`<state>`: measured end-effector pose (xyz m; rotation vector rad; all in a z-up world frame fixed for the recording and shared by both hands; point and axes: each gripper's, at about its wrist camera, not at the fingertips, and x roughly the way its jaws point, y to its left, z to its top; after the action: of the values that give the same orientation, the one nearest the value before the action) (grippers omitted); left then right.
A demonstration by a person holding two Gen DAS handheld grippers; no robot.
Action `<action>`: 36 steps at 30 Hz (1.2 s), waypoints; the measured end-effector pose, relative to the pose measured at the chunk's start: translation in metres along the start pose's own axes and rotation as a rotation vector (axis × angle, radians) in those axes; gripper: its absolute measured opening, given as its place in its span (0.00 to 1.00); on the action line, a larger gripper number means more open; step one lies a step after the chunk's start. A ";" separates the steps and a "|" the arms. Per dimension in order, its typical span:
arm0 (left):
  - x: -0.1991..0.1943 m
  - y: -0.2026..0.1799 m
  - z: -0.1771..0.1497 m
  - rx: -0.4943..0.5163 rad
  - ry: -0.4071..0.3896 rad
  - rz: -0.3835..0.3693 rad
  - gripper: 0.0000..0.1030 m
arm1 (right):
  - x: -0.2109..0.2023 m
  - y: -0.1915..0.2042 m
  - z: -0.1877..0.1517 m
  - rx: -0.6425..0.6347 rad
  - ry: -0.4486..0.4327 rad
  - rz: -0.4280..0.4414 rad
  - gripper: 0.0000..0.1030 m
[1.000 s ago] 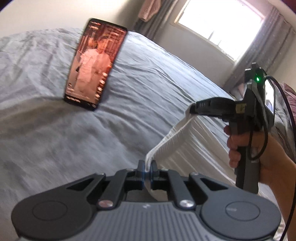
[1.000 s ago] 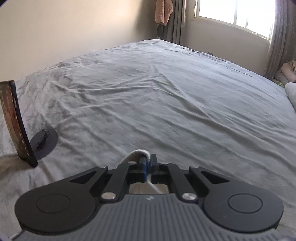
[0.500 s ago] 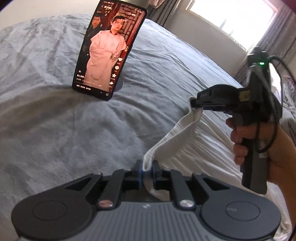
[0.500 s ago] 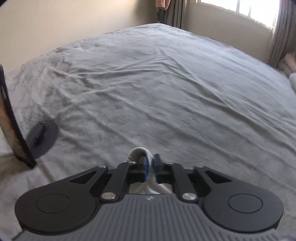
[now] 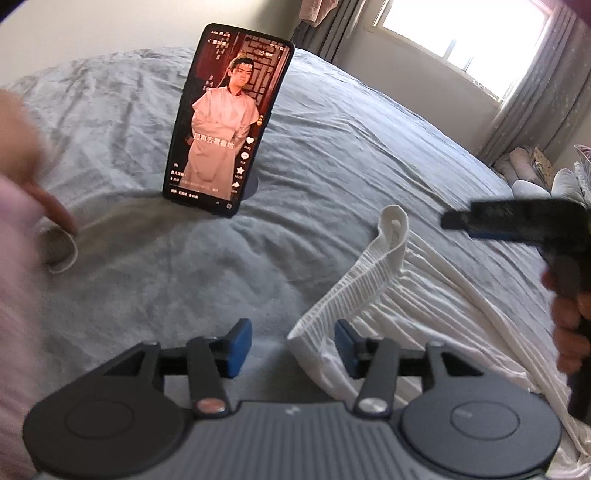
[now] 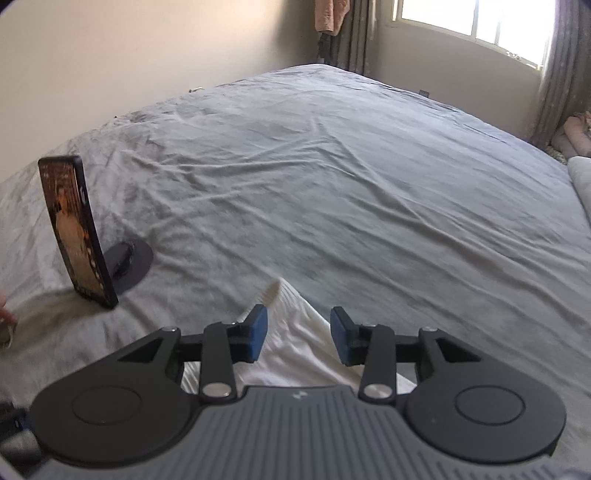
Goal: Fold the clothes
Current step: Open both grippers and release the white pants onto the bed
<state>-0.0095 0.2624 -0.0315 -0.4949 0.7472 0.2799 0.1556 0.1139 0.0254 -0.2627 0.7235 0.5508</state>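
No containers in view; white garment [image 5: 388, 291] lies on the grey bed [image 6: 332, 177], its ribbed waistband slack and partly raised. Left tool [image 5: 291, 347] jaws opening, waistband corner between the pads, not pinched. Right tool [image 6: 297, 334] jaws opening over white cloth, no grip. Phone [image 5: 229, 118] stands upright on a round stand, screen lit. Window [image 6: 476, 22] with curtains on the far wall

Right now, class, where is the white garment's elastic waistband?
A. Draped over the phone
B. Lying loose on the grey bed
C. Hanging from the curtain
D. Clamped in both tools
B: the waistband lies slack on the grey bed, free of both opening tools.
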 end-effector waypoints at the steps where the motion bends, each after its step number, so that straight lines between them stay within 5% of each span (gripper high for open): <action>1: -0.002 0.000 0.000 -0.001 -0.001 0.000 0.54 | -0.004 -0.003 -0.004 0.003 0.001 -0.005 0.41; 6: -0.001 -0.009 -0.004 -0.008 0.020 -0.028 0.54 | -0.027 -0.022 -0.031 0.042 0.003 -0.019 0.41; 25: -0.016 -0.084 -0.042 0.300 -0.025 -0.053 0.58 | -0.126 -0.115 -0.162 0.248 -0.001 -0.078 0.43; 32: -0.014 -0.100 -0.065 0.442 0.024 -0.171 0.57 | -0.156 -0.138 -0.209 0.314 -0.021 -0.051 0.43; 36: -0.027 -0.106 -0.085 0.597 0.019 -0.329 0.56 | -0.170 -0.134 -0.230 0.238 -0.018 0.010 0.43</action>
<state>-0.0339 0.1259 -0.0316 -0.0473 0.7140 -0.2551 -0.0015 -0.1569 -0.0189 -0.0328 0.7655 0.4712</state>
